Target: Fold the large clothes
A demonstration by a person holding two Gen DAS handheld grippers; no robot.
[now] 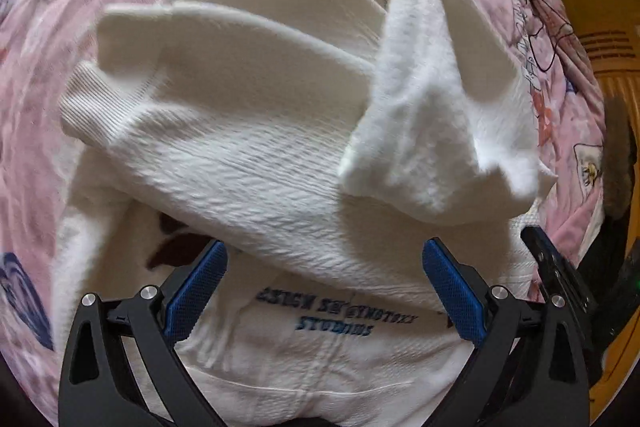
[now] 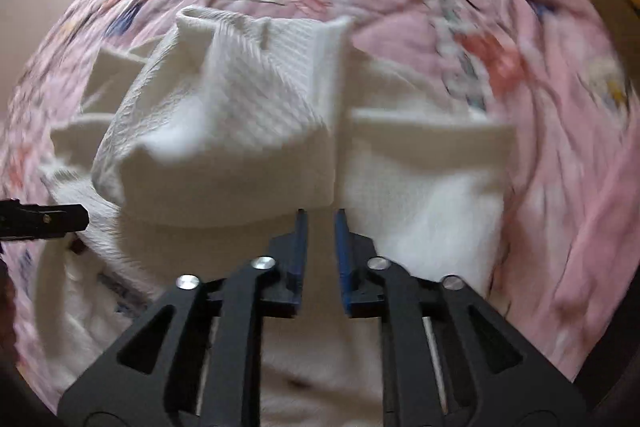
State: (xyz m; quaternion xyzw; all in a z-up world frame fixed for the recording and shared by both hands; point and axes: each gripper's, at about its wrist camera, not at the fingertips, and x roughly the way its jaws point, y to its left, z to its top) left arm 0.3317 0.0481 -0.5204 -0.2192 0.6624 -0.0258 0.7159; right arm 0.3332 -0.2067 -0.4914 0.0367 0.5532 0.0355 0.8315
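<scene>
White waffle-knit fabric fills both views: the sweatshirt lies bunched on the pink printed bedspread, one sleeve with its ribbed cuff thrown across the body toward the left, and another fold standing up at the far right. Your left gripper hangs above the near part of the garment with its blue pads spread wide and nothing between them (blue lettering on the chest shows in the gap). Your right gripper has its jaws parted a little, released, with no cloth pinched between them, just near the raised fold.
</scene>
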